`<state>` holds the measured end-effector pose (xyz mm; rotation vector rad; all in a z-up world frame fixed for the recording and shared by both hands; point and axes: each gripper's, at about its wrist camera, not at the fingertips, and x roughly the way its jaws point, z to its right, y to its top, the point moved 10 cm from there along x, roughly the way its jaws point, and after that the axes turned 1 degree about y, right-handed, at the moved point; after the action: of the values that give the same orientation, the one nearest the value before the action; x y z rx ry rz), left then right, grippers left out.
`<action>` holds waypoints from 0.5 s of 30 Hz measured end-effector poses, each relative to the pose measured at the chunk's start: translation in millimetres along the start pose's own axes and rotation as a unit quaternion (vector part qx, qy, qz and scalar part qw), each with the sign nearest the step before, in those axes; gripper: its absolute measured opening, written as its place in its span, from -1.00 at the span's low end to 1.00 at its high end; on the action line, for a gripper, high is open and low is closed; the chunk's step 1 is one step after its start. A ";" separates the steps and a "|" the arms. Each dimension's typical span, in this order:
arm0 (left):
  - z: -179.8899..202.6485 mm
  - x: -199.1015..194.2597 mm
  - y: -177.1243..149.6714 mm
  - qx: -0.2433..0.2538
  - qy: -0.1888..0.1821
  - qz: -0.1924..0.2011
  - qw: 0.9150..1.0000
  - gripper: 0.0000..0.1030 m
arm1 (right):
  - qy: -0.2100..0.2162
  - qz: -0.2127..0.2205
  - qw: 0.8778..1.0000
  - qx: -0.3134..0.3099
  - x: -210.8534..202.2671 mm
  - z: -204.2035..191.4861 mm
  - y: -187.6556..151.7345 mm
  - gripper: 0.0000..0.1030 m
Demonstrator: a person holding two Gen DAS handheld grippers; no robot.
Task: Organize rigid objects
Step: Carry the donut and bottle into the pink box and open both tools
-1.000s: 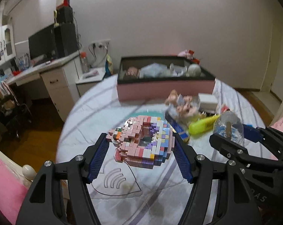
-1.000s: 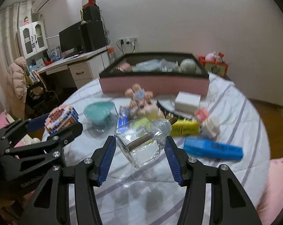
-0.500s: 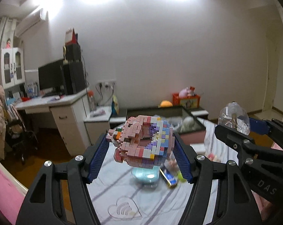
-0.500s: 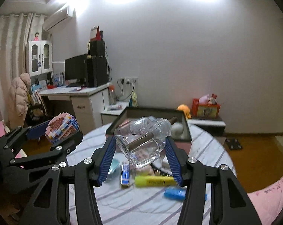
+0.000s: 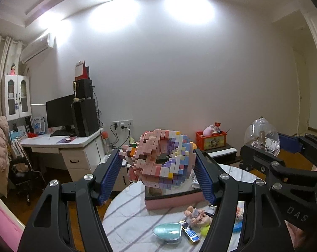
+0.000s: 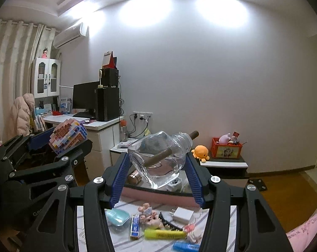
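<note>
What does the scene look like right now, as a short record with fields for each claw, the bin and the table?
left claw: shut on pink block donut, lifted
right claw: shut on clear glass bottle, lifted, tilted
bin: pink storage box beyond both claws, already holding things
table: teal case, yellow highlighter, white charger, doll figure

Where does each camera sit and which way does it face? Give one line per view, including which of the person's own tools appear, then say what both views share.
Left wrist: rides the left gripper, facing along its fingers toward the desk and wall; jaws clamp a pastel block donut model; the right gripper shows at right.
Right wrist: rides the right gripper, facing the same wall; jaws clamp a clear glass bottle; the left gripper shows at left.
Shared: pink storage box, computer monitor, orange toy crate.
</note>
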<state>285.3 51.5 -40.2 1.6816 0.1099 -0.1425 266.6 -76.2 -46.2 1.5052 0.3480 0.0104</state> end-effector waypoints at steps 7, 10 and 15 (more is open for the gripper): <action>3.3 48.8 -5.1 0.012 -0.005 -0.022 1.000 0.34 | -0.001 -0.018 1.000 -0.002 38.7 9.6 -1.5 0.07; 4.1 87.6 -9.9 0.020 -0.010 -0.043 0.999 0.34 | -0.003 -0.034 0.999 -0.006 68.7 14.0 -3.0 0.07; 8.0 168.6 -29.9 0.031 -0.021 -0.096 0.995 0.34 | 0.001 -0.076 0.997 -0.004 136.2 30.9 -15.7 0.07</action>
<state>446.8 45.1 -97.1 1.7269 0.2363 -0.3285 400.0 -77.5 -90.6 1.4670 0.4622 -0.1081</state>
